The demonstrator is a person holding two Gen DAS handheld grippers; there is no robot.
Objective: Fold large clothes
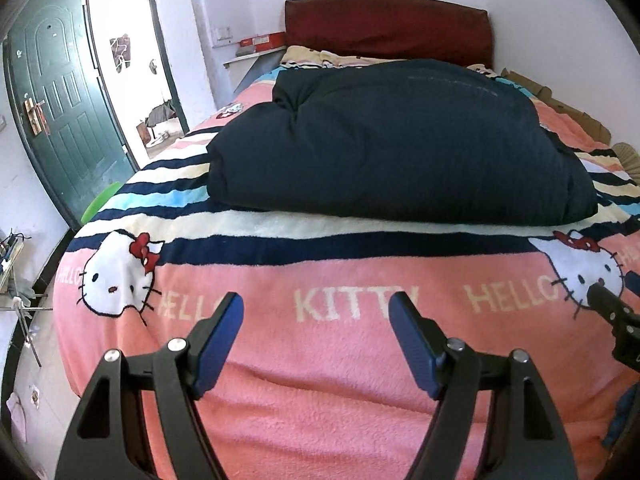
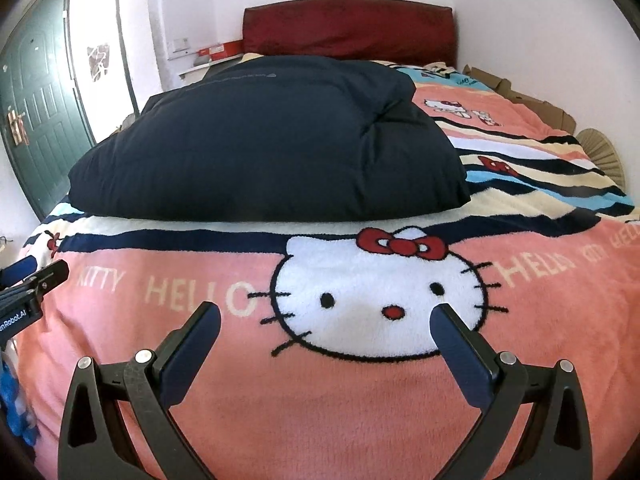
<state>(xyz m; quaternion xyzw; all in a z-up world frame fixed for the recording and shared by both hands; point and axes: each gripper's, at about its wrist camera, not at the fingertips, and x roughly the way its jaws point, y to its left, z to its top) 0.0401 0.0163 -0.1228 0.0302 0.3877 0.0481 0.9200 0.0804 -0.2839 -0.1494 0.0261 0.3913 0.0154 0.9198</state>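
Observation:
A bulky dark navy garment [image 1: 384,140] lies folded into a thick bundle on the middle of the bed, also seen in the right wrist view as the navy garment [image 2: 264,140]. My left gripper [image 1: 316,312] hovers over the pink blanket [image 1: 320,380] short of the bundle, open, with nothing between its blue pads. My right gripper [image 2: 326,320] is likewise open and empty above the cat face print [image 2: 380,300]. Each gripper shows at the edge of the other's view: the right gripper [image 1: 612,308] and the left gripper [image 2: 32,280].
The pink and striped blanket [image 2: 540,320] covers the whole bed. A dark red headboard [image 1: 388,24] stands at the far end. A green door [image 1: 52,120] stands open at the left. Cardboard [image 1: 568,108] lies along the bed's right side.

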